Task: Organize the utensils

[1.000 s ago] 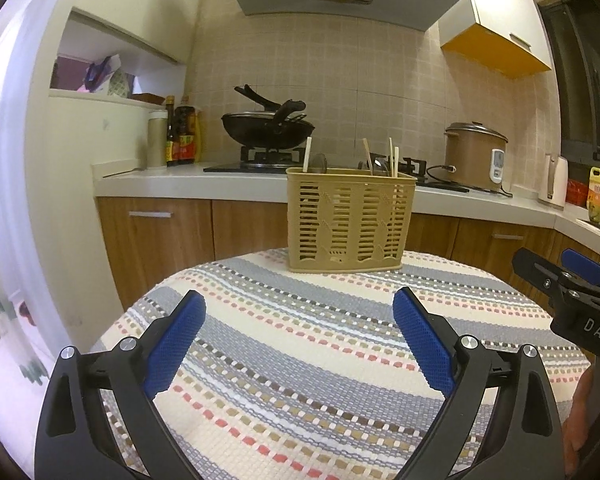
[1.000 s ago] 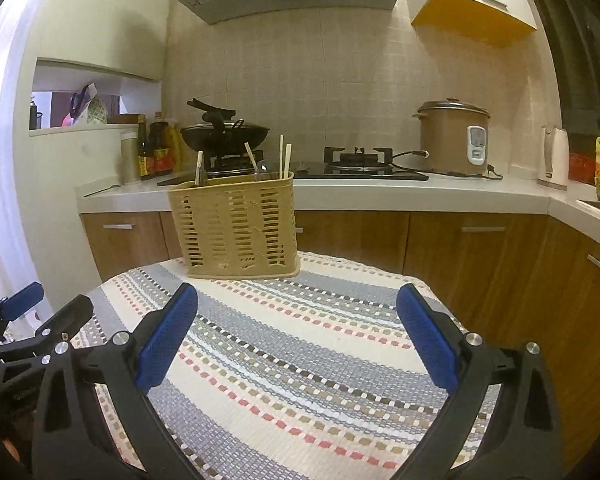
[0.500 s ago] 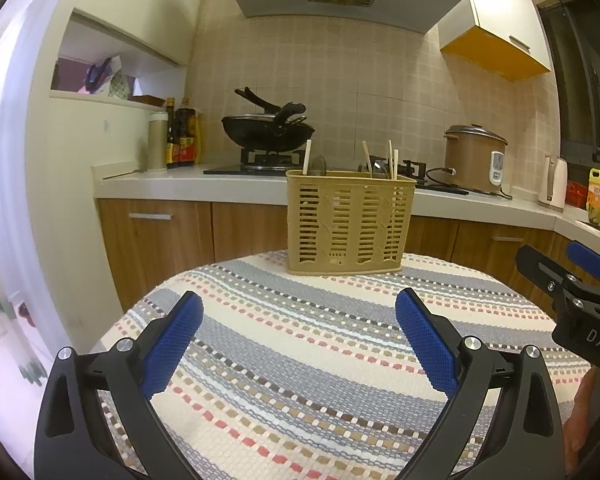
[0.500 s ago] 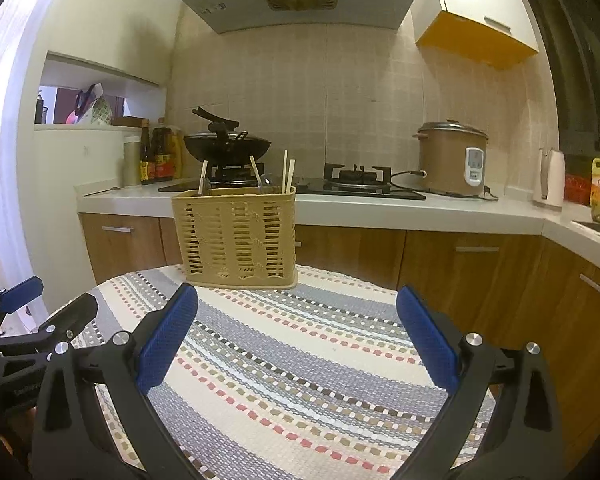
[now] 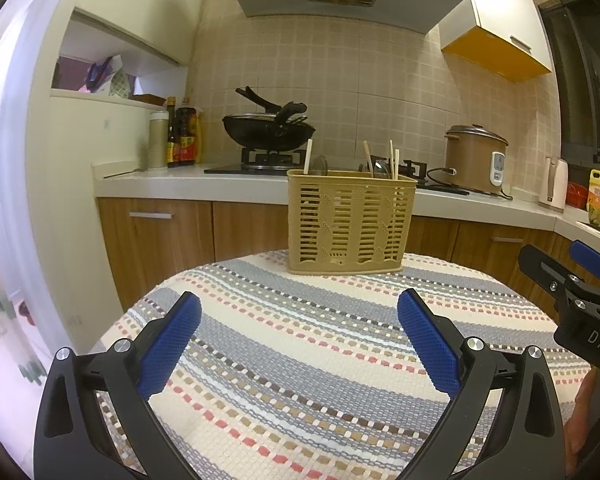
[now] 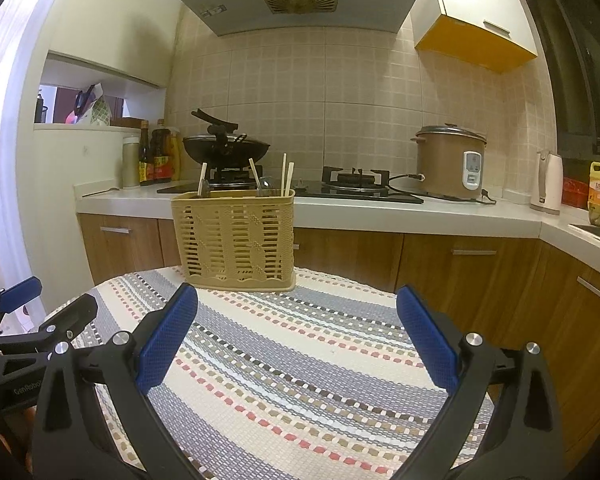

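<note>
A tan slotted utensil basket (image 5: 350, 224) (image 6: 236, 238) stands at the far edge of a round table under a striped cloth (image 5: 320, 364) (image 6: 296, 360). Several wooden chopsticks (image 5: 392, 158) (image 6: 286, 178) and spoons (image 5: 320, 165) stick up out of it. My left gripper (image 5: 298, 342) hangs open over the cloth, well short of the basket, nothing between its blue pads (image 5: 172, 344). My right gripper (image 6: 296, 340) is open and empty too, to the basket's right. Each gripper shows at the edge of the other's view: right gripper (image 5: 572, 280), left gripper (image 6: 36, 308).
Behind the table runs a white kitchen counter (image 6: 380, 210) over wooden cabinets. On it stand a black wok (image 5: 268, 132) on the hob, sauce bottles (image 5: 182, 138), a brown rice cooker (image 6: 448, 166), a kettle (image 6: 548, 182) and a yellow bottle (image 6: 599, 188).
Both grippers have pulled back and tilted up a little, so the basket sits lower and farther off in both views. Both stayed open and empty.
</note>
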{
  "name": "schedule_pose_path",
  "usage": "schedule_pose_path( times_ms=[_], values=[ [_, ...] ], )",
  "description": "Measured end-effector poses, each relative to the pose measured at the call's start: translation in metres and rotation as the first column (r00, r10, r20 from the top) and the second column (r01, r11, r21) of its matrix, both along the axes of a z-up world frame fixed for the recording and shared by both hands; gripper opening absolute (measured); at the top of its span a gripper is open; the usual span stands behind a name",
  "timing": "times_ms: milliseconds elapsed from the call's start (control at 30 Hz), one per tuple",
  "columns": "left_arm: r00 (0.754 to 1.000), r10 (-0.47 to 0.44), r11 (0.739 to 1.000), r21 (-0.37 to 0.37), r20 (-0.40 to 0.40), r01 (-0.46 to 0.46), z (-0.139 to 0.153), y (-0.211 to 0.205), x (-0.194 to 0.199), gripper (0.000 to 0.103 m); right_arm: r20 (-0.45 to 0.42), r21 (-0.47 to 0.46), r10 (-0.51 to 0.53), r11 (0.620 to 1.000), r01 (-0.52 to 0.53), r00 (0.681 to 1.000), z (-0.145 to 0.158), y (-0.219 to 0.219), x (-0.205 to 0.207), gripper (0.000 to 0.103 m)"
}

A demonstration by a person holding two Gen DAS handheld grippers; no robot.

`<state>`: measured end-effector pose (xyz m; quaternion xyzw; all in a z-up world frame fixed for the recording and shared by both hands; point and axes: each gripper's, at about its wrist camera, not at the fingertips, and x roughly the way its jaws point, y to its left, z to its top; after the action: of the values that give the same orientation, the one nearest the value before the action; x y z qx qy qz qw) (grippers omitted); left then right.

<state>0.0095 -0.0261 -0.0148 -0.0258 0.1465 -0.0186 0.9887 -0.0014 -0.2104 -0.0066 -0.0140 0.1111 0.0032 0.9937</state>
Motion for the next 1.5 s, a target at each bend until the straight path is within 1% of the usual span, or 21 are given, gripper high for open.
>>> schedule_pose_path(
  times_ms=[800,1033,1500],
  values=[
    [1.0,-0.006,1.0,0.012,-0.003,0.007,-0.0003,-0.003,0.0025,0.095,-0.005,0.006,-0.005,1.0,0.005,1.0,-0.0016,0.0003,0.0004,0.095],
    [0.999,-0.011,1.0,0.026,0.032,0.011,0.0011,-0.0057,-0.0024,0.095,0.001,0.002,-0.009,1.0,0.009,1.0,-0.0007,0.001,-0.0003,0.095],
    [1.0,-0.013,1.0,0.02,0.022,0.012,0.0004,-0.003,0.0002,0.095,-0.007,0.009,-0.013,1.0,0.013,1.0,-0.0002,0.0001,0.0005,0.095]
  ],
)
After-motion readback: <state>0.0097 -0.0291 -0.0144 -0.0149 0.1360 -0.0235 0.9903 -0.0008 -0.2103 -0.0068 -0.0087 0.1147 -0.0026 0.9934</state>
